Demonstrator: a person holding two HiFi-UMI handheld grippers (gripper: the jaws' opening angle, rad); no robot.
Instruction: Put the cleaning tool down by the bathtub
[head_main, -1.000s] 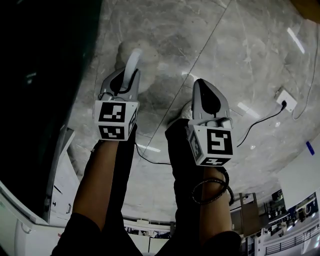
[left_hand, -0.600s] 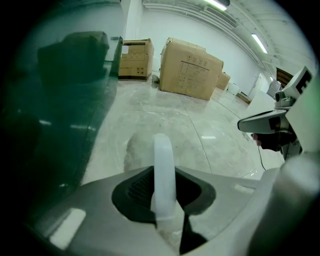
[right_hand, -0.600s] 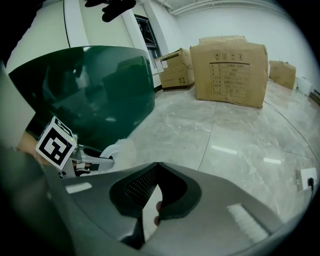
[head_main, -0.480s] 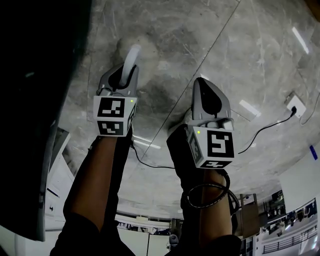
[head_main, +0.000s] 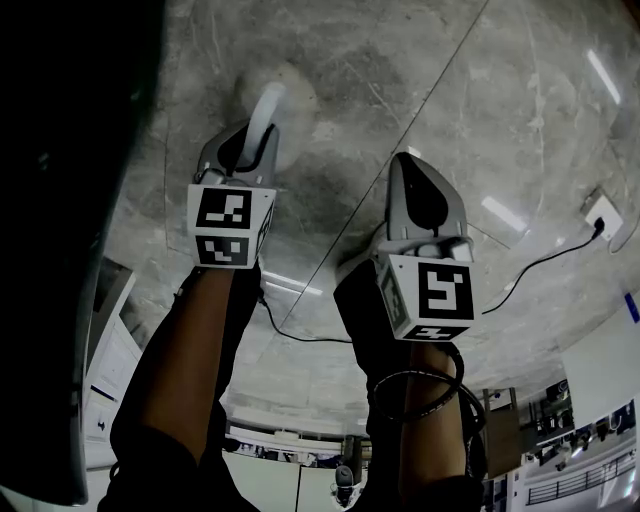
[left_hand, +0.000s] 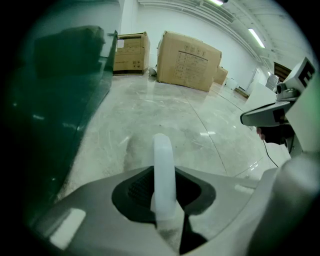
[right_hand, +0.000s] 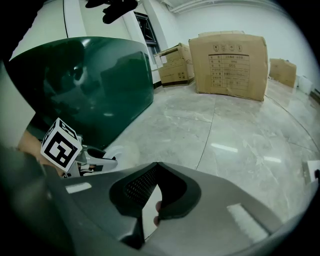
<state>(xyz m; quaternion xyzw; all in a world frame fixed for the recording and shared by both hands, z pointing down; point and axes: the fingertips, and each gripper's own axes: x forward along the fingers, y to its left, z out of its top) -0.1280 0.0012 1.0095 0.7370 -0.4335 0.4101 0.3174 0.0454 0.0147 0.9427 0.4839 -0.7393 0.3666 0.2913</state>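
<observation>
Of the 2 grippers, the left gripper is clamped on the white plastic-handled cleaning tool. It has moved further along the 1 dark green bathtub, with the tool's round pad low beside the tub, so set-down looks close. The right gripper, further from the tub, is closed and empty. Past the tub stand at least 3 brown cardboard boxes.

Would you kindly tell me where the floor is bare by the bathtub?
Bare floor lies ahead of the left gripper, which grips the cleaning tool, between the bathtub and the floor seam. Cardboard boxes crowd the far end; a cable trails by the right gripper.
</observation>
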